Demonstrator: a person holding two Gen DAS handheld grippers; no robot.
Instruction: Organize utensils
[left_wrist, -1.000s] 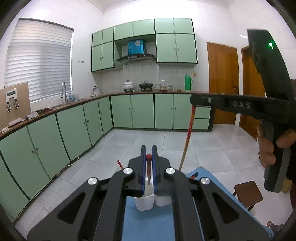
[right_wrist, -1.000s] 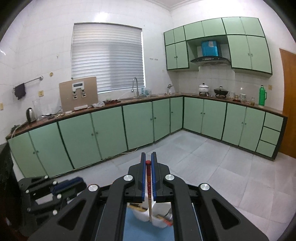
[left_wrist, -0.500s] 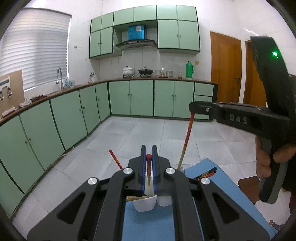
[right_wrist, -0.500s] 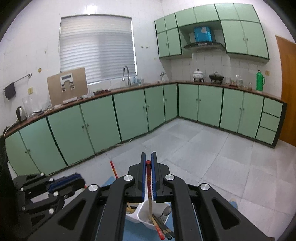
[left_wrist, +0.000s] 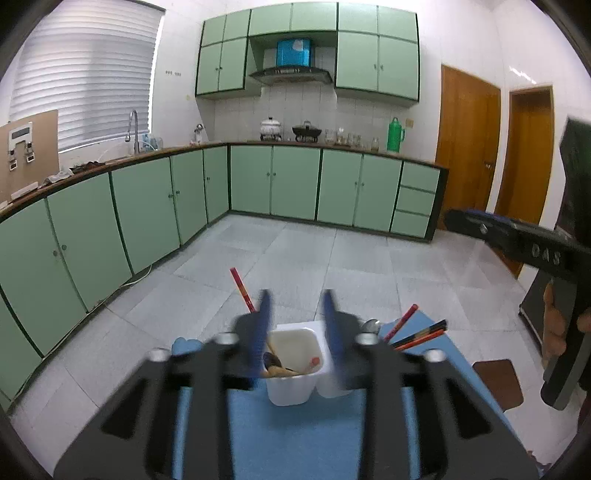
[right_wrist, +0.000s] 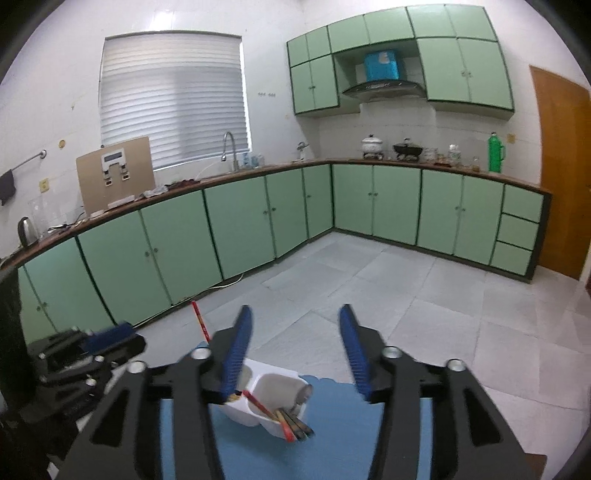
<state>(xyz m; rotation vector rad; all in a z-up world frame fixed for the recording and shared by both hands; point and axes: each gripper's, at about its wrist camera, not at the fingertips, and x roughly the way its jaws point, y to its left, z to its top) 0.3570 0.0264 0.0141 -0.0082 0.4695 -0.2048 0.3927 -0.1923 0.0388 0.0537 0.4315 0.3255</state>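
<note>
The white two-cup holder (right_wrist: 266, 410) carries red chopsticks (right_wrist: 267, 410) and a spoon — both tongs, left (left_wrist: 295, 332) and right (right_wrist: 293, 354), have just been opening, empty.

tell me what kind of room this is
A home kitchen, most likely: green cabinets run under a long counter with a sink tap, a range hood hangs above pots, and a white utensil holder sits on a blue mat.

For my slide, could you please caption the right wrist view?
Right gripper, jaws open and empty, above a white two-compartment holder of chopsticks on a blue mat.
</note>
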